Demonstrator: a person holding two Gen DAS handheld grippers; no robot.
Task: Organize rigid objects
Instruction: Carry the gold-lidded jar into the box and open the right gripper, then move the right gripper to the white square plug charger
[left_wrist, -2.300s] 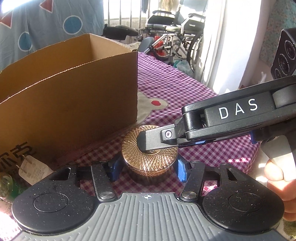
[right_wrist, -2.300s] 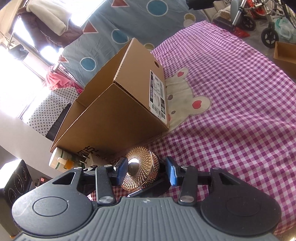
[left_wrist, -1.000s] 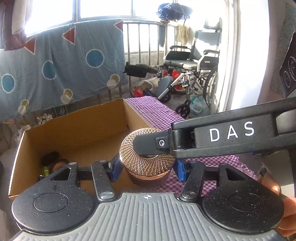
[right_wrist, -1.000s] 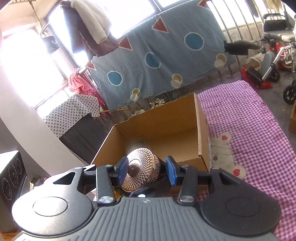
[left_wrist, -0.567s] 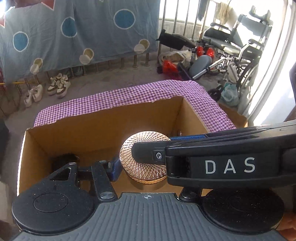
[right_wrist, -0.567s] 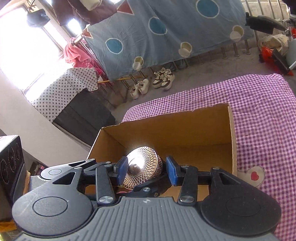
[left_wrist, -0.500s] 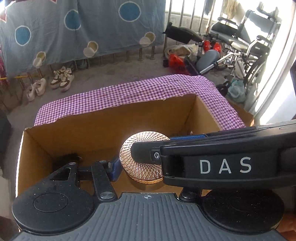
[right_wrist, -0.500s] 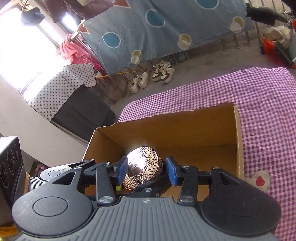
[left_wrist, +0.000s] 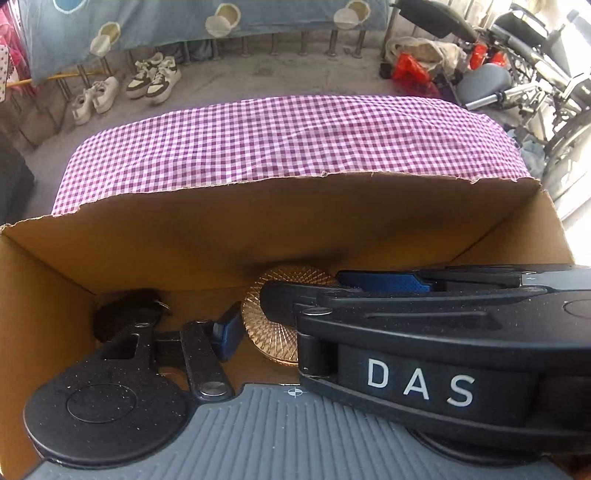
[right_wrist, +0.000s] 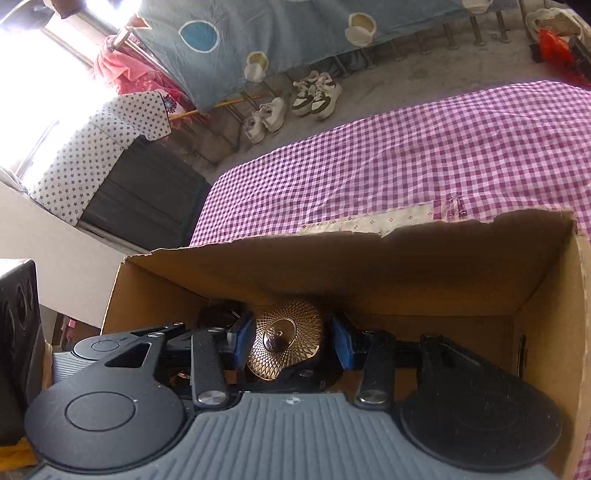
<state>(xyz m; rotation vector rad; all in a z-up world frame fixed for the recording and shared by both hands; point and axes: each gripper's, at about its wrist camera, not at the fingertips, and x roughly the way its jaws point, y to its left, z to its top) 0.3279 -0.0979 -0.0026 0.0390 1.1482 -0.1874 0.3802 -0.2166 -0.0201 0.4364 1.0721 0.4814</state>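
A round copper jar (left_wrist: 271, 317) with a lattice-cut lid is down inside the cardboard box (left_wrist: 295, 221). My left gripper (left_wrist: 291, 332) straddles it. Its left blue pad (left_wrist: 226, 332) lies against the jar's side and its jaws are opening; the other pad is hidden behind the right gripper. In the right wrist view the copper jar (right_wrist: 284, 339) sits between the pads of my right gripper (right_wrist: 290, 343), which is shut on it, one finger lying across the lid. Both grippers point steeply down into the cardboard box (right_wrist: 369, 266).
A dark fuzzy object (left_wrist: 125, 314) lies in the box's left corner, close to my left finger. The box stands on a purple checked cloth (left_wrist: 295, 136). Beyond it are shoes (left_wrist: 155, 77) on the floor and a wheelchair (left_wrist: 535, 55) at the right.
Both grippers carried the jar from the table, over the box rim and down into the box. They now tilt more steeply downward, and the jar sits low near the box floor.
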